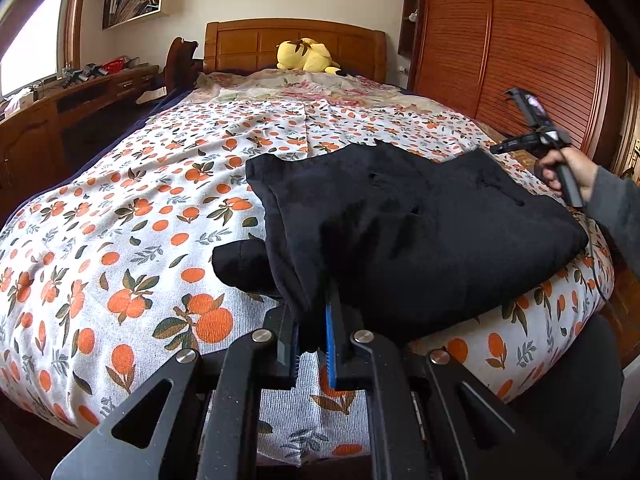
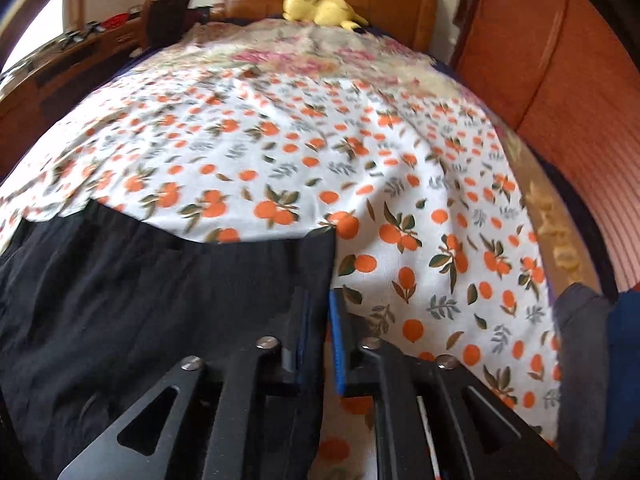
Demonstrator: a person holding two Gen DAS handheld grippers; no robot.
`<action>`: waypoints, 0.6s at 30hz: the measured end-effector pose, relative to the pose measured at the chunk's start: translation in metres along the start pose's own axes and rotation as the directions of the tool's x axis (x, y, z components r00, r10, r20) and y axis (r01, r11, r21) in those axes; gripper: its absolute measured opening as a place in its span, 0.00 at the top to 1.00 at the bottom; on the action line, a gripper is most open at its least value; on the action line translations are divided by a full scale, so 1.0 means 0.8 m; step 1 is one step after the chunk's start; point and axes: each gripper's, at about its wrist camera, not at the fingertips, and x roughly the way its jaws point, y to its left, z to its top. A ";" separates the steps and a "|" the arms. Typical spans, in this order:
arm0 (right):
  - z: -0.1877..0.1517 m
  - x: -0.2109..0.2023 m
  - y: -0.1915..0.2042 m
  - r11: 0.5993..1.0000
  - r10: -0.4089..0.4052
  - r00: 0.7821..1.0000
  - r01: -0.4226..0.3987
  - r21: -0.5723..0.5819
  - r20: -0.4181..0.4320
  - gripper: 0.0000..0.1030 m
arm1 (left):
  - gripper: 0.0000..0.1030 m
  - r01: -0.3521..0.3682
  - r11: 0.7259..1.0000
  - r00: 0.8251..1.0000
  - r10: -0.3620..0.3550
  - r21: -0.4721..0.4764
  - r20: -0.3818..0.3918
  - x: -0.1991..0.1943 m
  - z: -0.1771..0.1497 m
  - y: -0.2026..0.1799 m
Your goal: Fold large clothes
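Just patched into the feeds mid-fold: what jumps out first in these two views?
The black fabric garment dominates, heaped at the near right end of the bed's white orange-printed cotton sheet, with a hem pinched in the left gripper. The right gripper sits at the garment's right edge, jaws narrowly parted with nothing visibly between them. A yellow plush toy lies against the wooden headboard.

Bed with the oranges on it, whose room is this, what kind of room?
Most likely a bedroom at home. There is a bed with a wooden headboard, a yellow plush toy by the pillows, and a big wooden wardrobe beside it.
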 end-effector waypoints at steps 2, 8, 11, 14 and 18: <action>-0.020 -0.031 0.013 0.999 0.024 0.999 -0.023 -0.036 0.028 0.67 | 0.90 0.000 1.000 1.000 0.000 -0.002 0.001 0.000 0.000 0.000; -0.100 -0.098 0.066 0.985 0.118 0.990 -0.107 -0.134 0.079 0.63 | 0.90 0.001 1.000 1.000 -0.001 -0.003 0.001 0.001 0.000 0.001; -0.126 -0.115 0.086 0.976 0.179 0.980 -0.165 -0.142 0.090 0.63 | 0.90 -0.002 1.000 1.000 0.002 0.001 -0.002 0.001 0.000 0.000; -0.146 -0.129 0.108 0.965 0.231 0.968 -0.215 -0.153 0.101 0.63 | 0.90 -0.005 1.000 1.000 0.005 0.005 -0.006 0.001 0.001 -0.002; -0.158 -0.142 0.126 0.943 0.298 0.948 -0.274 -0.189 0.109 0.63 | 0.90 -0.013 1.000 1.000 0.013 0.003 -0.008 0.001 0.001 -0.003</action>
